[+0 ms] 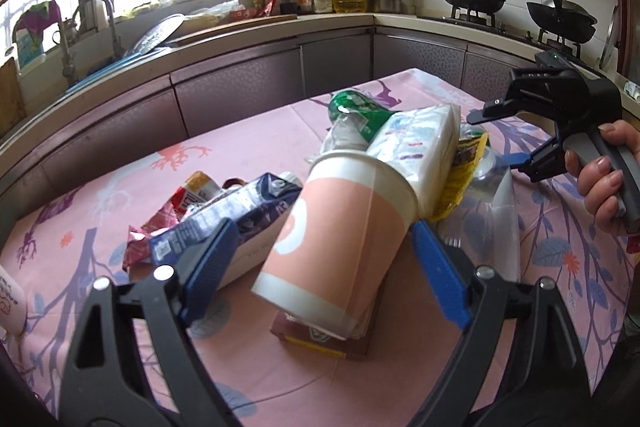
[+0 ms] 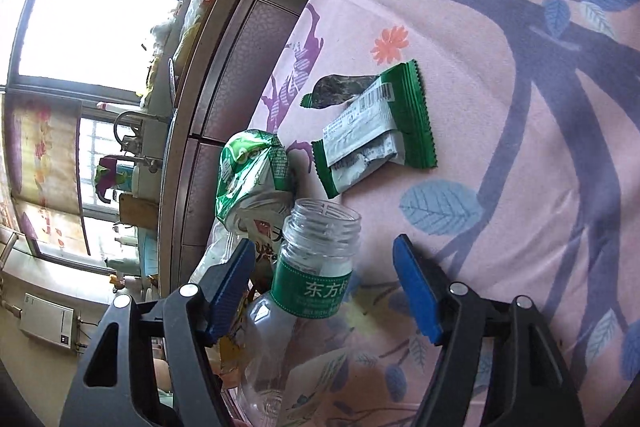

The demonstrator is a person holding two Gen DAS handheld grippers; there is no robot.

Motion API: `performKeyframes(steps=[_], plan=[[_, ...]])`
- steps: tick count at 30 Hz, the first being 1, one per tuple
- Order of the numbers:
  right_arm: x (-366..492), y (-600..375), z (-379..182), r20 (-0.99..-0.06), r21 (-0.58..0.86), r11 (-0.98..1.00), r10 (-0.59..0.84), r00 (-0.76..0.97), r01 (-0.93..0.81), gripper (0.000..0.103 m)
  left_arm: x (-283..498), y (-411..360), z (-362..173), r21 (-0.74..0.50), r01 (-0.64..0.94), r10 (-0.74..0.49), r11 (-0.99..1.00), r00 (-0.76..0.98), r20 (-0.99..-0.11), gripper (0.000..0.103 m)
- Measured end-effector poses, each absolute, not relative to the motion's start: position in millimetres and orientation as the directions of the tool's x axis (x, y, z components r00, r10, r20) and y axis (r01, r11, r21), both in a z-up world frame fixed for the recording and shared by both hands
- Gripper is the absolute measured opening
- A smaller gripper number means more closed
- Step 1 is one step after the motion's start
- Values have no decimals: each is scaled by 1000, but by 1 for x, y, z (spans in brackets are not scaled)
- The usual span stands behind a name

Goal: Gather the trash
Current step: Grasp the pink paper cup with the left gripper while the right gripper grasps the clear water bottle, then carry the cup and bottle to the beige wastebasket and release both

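Left wrist view: the left gripper [image 1: 320, 251], fingers apart, straddles one tilted pink-and-white paper cup [image 1: 336, 227] stuffed with wrappers, lying on a box mid-table [image 1: 120, 167]; one blue carton [image 1: 240, 215] beside it. Right wrist view: the right gripper [image 2: 324, 287], fingers apart, flanks one clear, capless, green-labelled bottle [image 2: 308, 287]; one green wrapper [image 2: 376, 131] lies beyond.

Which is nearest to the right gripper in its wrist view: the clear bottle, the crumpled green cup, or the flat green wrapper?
1. Clear bottle, between the right gripper fingers.
2. Crumpled green cup, just beyond, left.
3. Flat green wrapper, farthest, on the tablecloth.
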State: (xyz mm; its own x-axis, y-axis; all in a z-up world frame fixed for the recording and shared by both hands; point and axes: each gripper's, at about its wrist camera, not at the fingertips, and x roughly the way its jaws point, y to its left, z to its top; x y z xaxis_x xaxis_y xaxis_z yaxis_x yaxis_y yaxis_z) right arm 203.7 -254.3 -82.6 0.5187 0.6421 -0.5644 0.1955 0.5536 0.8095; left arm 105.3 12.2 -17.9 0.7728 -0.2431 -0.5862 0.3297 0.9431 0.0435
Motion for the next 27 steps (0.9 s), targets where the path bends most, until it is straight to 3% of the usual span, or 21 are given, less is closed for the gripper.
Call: performKeyframes(steps=[1, 2, 8, 15, 27], plan=[[205, -251, -83, -552, 818, 547, 660, 509, 178, 49, 105, 11, -20, 42, 342, -252, 939, 765, -593, 72], [205, -249, -84, -548, 821, 547, 671, 500, 164, 41, 105, 9, -21, 44, 352, -257, 935, 759, -598, 66], [176, -263, -70, -479, 857, 501, 692, 540, 118, 37, 84, 9, -15, 60, 352, -260, 934, 785, -562, 55], [134, -294, -36, -425, 860, 507, 648, 632, 58, 37, 43, 14, -9, 30, 327, -256, 945, 792, -555, 55], [98, -324, -15, -378, 856, 517, 610, 697, 11, 36, 26, -22, -39, 54, 351, -232, 935, 719, -655, 58]])
